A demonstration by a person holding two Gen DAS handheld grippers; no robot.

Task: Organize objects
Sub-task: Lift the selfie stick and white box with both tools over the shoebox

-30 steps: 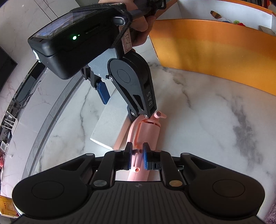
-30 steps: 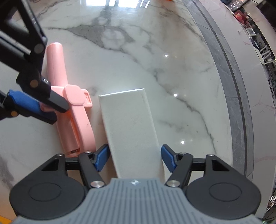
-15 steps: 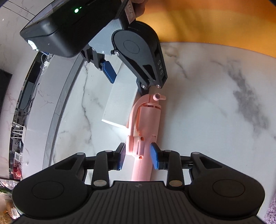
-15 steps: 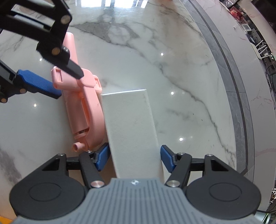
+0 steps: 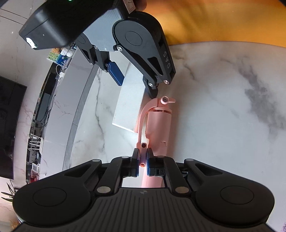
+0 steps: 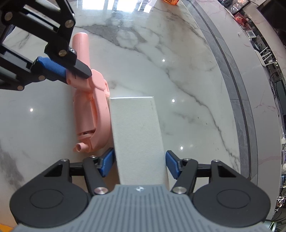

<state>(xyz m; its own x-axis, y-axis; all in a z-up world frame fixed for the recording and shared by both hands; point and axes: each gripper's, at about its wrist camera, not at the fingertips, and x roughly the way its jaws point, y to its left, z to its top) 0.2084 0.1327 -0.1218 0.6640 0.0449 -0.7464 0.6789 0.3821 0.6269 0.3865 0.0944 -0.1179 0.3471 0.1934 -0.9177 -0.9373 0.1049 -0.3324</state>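
A pink plastic tool with a curved handle lies on the marble table beside a white rectangular block. My left gripper is shut on a thin pink part of the tool near its hinge. In the right wrist view the pink tool touches the left side of the white block. My right gripper is open, its blue pads on either side of the block's near end without pinching it. The left gripper shows there clamped on the tool.
An orange box wall stands at the far side of the marble table. The table's grey curved rim runs along the right in the right wrist view. A small orange object sits at the far edge.
My left gripper opened half a second ago and has now closed on a thin part of the pink tool. The tool has shifted against the white block. My right gripper stays open around the block.
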